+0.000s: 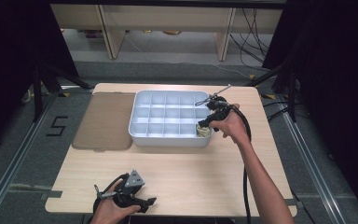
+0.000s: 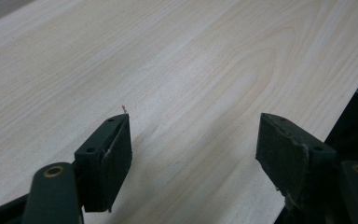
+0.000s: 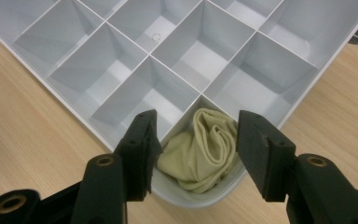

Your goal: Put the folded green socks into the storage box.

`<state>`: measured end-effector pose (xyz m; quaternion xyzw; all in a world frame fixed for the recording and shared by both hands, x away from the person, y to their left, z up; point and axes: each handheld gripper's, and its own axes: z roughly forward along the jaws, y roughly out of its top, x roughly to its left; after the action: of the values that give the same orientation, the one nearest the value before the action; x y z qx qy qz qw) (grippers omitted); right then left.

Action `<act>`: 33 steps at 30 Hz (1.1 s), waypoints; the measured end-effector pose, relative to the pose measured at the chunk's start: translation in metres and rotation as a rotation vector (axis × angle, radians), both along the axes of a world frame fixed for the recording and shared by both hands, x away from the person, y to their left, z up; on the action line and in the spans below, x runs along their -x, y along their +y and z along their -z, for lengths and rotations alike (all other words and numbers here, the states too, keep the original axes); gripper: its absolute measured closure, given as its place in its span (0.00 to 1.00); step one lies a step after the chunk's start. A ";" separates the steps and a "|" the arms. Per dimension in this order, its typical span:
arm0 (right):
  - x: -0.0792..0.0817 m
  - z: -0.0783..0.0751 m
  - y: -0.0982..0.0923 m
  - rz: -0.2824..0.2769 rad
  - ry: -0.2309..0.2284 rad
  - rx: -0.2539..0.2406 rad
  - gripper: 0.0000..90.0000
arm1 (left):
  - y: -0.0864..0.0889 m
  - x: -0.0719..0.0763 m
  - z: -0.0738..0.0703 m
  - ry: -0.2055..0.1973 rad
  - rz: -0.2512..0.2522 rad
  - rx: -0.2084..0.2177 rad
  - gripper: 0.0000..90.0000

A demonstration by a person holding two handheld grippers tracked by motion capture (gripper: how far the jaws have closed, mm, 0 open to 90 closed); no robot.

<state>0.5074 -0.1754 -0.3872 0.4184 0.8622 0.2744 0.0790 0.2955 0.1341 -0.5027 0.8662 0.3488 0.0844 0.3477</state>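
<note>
Right in the middle of the high view sits the wooden tabletop (image 1: 182, 172), the biggest thing of all. At about 10 o'clock on it lies a flat brown mat (image 1: 105, 121), just beside the left side of a white tray (image 1: 168, 139). The tray sits at about 12 o'clock and is cut into lots of little square boxes by thin walls. In the right gripper view the tray (image 3: 74, 109) has one corner pointing down toward the camera. In that corner box, at about 4 o'clock on the tray in the high view, lies a soft cloth (image 1: 204, 131) of pale yellow-green, all bunched up. The right gripper view shows the cloth (image 3: 200, 151) close up, with folds and wrinkles, filling most of its box and leaning on the box walls. The right gripper (image 1: 204, 125) is held by a hand at about 2 o'clock on the tabletop, right over that corner. In its own view the right gripper (image 3: 196, 149) has its two black jaws standing apart, one on each side of the cloth, and their pads are not pressing on it. The left gripper (image 1: 142, 201) is in the other hand at about 7 o'clock, near the front edge of the tabletop and well apart from the tray. In its own view the left gripper (image 2: 193, 149) is wide open with just bare wood between the jaws, so it holds nothing.
</note>
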 end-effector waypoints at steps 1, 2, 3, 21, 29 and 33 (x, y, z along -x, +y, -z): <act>0.000 -0.001 -0.001 0.001 -0.004 -0.005 0.53 | 0.001 -0.001 -0.001 0.000 0.012 -0.003 0.29; 0.002 -0.002 -0.001 0.011 -0.007 -0.006 0.53 | 0.000 0.000 0.000 0.004 -0.010 0.009 0.29; 0.003 -0.002 0.000 0.013 -0.003 -0.004 0.51 | 0.000 0.000 0.000 0.007 -0.009 0.009 0.29; 0.016 -0.003 -0.009 -0.007 -0.027 -0.045 0.40 | 0.000 0.000 0.001 0.016 -0.018 0.016 0.29; 0.022 -0.004 -0.009 -0.005 -0.044 -0.057 0.39 | 0.000 0.000 0.002 0.016 -0.017 0.015 0.29; 0.027 -0.005 -0.007 0.010 -0.033 -0.075 0.36 | 0.001 0.000 0.000 0.014 -0.012 0.016 0.29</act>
<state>0.4804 -0.1820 -0.3825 0.4208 0.8479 0.3128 0.0786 0.2956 0.1347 -0.5031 0.8618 0.3570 0.0777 0.3518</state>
